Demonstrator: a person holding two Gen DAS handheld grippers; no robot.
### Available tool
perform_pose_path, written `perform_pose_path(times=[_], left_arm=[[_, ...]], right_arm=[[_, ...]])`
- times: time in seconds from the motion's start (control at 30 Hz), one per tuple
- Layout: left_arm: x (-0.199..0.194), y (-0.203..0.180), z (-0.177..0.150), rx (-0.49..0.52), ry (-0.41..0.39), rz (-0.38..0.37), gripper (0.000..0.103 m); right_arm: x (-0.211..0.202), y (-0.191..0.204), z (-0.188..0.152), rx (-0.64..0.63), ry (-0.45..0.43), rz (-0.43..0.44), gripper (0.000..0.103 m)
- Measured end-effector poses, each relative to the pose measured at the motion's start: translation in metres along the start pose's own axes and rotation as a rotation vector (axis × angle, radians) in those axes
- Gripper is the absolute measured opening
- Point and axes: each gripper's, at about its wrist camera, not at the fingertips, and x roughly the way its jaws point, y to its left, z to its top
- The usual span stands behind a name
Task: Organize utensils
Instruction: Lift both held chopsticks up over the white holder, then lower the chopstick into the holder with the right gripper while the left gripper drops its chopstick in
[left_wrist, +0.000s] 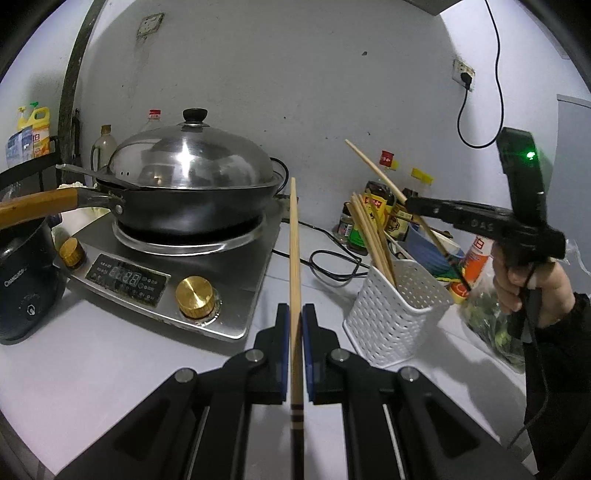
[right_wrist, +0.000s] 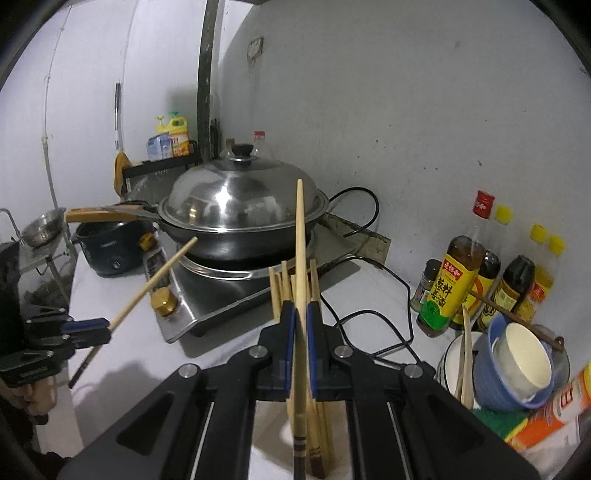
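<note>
Bench carries the induction cooker with the lidded wok toward its back-left. The white perforated holder stands right of the cooker, near the bottles and stacked bowls at the right end.

Holder already has a bundle of chopsticks leaning in it.

Left tongs are clamped on one chopstick, thin end pointing up and away, banded butt end back between the arms. Right tongs are likewise closed on one chopstick, directly above the holder's bundle as that camera sees it.

My read: the step is dropping both sticks into the holder.

I do the right one first since it's lined up. I tip the tongs so the banded end points down into the opening and aim for the free gap beside the bundle, not onto it. I release only once the end is inside the rim.

Then the left goes in the same way. I keep the two tongs apart to avoid clashing. The holder looks light, so I avoid side loads.
</note>
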Motion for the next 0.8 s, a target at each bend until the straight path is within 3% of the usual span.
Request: perform_pose_path(times=[0.33,0.8], left_arm=[[0.014,0.010,0.004,-0.033,-0.002,-0.011,0.006],[0.030,-0.020,0.025,-0.079,-0.037,-0.099,0.006]], right_arm=[[0.044,-0.005,-0.015,-0.043,0.059,-0.041,0.006],[0.040,-0.018,-0.054,0.017,0.126,0.001,0.009]])
